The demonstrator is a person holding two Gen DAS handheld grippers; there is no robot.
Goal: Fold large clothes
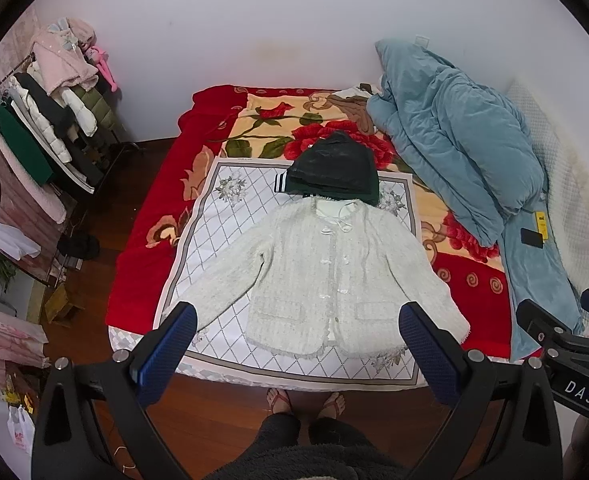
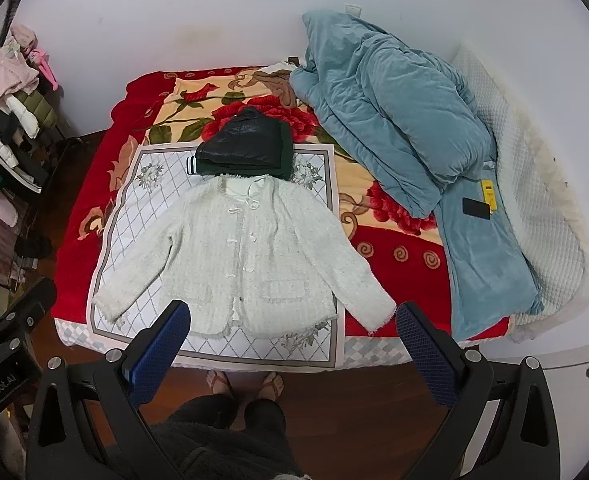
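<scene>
A white tweed jacket (image 1: 326,272) (image 2: 250,256) lies flat and face up on a white diamond-pattern cloth (image 1: 222,216) (image 2: 134,208), both sleeves spread out to the sides. Just behind its collar sits a folded dark green and black jacket (image 1: 334,168) (image 2: 246,144). My left gripper (image 1: 298,316) hangs open high above the jacket's hem, holding nothing. My right gripper (image 2: 294,312) is also open and empty, above the hem and right sleeve cuff. Both are held well clear of the bed.
The bed has a red floral blanket (image 1: 150,208) (image 2: 78,208), with a bunched blue quilt (image 1: 454,140) (image 2: 394,120) and a black phone (image 2: 476,208) on its right side. A loaded clothes rack (image 1: 46,120) stands left. A person's sandalled feet (image 1: 306,400) stand on the wooden floor.
</scene>
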